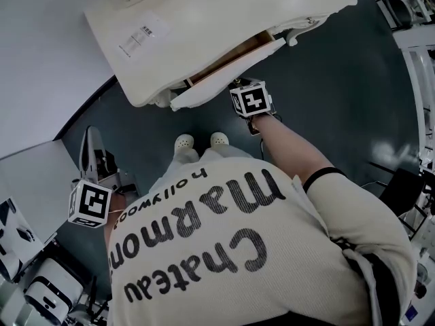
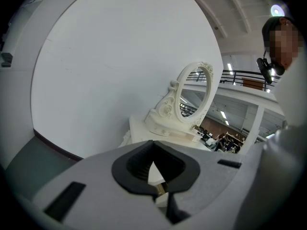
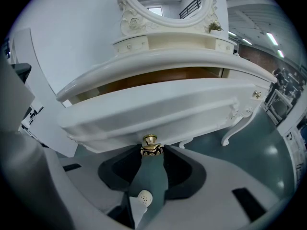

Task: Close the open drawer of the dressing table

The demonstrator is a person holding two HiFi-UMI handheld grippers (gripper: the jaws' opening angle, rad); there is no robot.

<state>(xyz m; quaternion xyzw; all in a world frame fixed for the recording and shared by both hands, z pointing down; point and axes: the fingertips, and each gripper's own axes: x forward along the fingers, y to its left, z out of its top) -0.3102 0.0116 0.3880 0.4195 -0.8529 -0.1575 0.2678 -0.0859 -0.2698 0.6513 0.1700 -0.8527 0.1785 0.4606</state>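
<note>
Drawer ajar — right tongs clasp its knob.

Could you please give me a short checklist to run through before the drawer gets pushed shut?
1. Drawer open, wooden inside showing above its front: ok, it needs closing.
2. Right gripper at the brass knob, one jaw tip either side of it: ok.
3. Nothing sticking out of the drawer's gap: cannot tell, since only part of the inside shows.
4. Left gripper shut, empty, held away from the dressing table: ok.
</note>
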